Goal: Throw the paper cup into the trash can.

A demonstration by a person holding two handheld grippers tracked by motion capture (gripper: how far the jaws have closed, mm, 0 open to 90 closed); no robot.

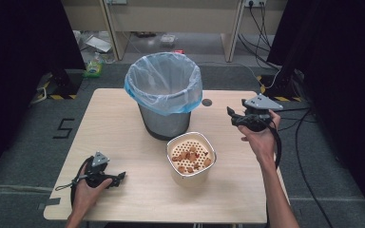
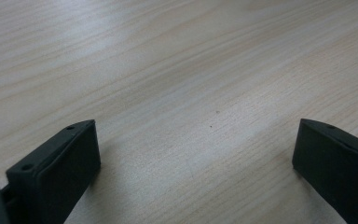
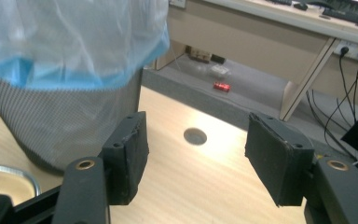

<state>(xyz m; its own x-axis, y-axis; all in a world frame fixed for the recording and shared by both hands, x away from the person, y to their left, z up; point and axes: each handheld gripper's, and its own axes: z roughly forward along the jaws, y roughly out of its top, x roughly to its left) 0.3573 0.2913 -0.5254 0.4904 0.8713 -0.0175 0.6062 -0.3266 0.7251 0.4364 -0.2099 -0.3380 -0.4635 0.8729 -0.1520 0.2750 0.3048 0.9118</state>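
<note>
On the wooden counter (image 1: 123, 133) stands a grey mesh bin (image 1: 165, 95) lined with a clear and blue plastic bag, and just in front of it, toward the person, a cream container (image 1: 190, 156) whose perforated insert holds some orange-brown pieces (image 1: 190, 156). The left tool (image 1: 119, 178) rests low at the near left corner, well apart from both — its jaws are spread wide with only bare wood between them. The right tool (image 1: 233, 115) is held above the counter at the right of the bin, pointing toward it; its jaws are also apart and hold nothing. I judge both are waiting, perhaps placed so to approach the container from two sides.
</note>
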